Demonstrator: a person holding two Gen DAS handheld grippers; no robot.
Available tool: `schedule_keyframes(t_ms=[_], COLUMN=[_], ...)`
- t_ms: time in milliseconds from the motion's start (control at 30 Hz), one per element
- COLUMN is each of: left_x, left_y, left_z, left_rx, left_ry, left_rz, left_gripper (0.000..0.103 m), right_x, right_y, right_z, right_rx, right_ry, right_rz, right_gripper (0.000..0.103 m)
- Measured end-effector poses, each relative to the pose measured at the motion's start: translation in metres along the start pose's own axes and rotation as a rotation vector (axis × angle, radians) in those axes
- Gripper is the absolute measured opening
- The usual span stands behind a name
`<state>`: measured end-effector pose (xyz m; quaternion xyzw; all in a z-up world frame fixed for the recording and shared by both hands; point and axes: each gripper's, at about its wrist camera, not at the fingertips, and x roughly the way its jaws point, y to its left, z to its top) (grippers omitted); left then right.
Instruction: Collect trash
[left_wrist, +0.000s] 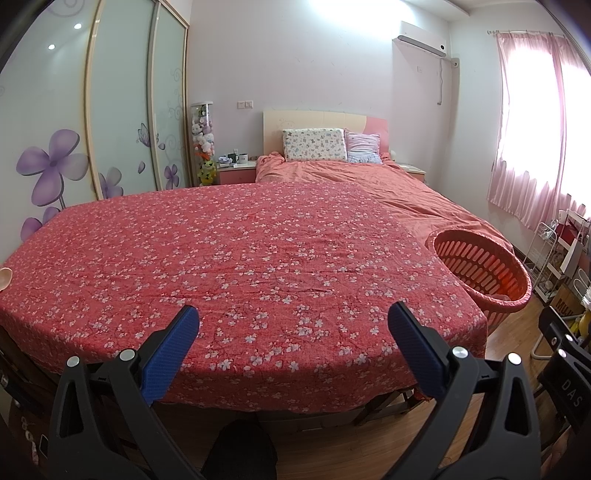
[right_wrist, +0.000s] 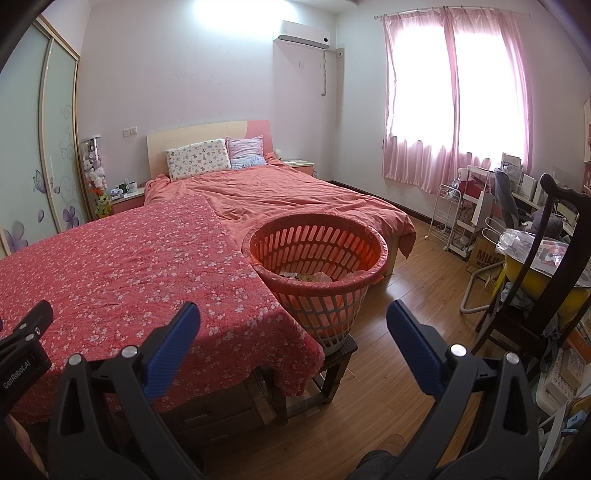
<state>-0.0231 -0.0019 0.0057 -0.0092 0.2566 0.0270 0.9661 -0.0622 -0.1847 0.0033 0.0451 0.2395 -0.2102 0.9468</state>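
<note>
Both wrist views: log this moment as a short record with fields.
setting: bedroom, wooden floor
work surface: table under a red floral cloth, no trash seen on it
basket: orange slatted basket on a dark stool at the cloth's right edge
basket contents: paper-like scraps at the bottom
left gripper: open, holding nothing
right gripper: open, holding nothing
beyond: bed with two pillows
far left edge: small pale rounded object, cannot tell what

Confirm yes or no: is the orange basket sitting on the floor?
No. In the right wrist view the orange basket stands on a small dark stool, raised off the wooden floor.
</note>
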Motion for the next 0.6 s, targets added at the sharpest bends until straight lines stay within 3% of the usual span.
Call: schedule_keyframes(t_ms=[600], left_x=[0.0008], left_y=[0.0014], left_z=[0.0024], left_rx=[0.008], left_ry=[0.003], left_rz=[-0.007], left_gripper=[0.101], right_x=[0.0000], right_y=[0.0002], right_z=[-0.0001], right_rx=[0.001], right_ry=[-0.002], right_rz=[0.000], right_gripper=[0.099])
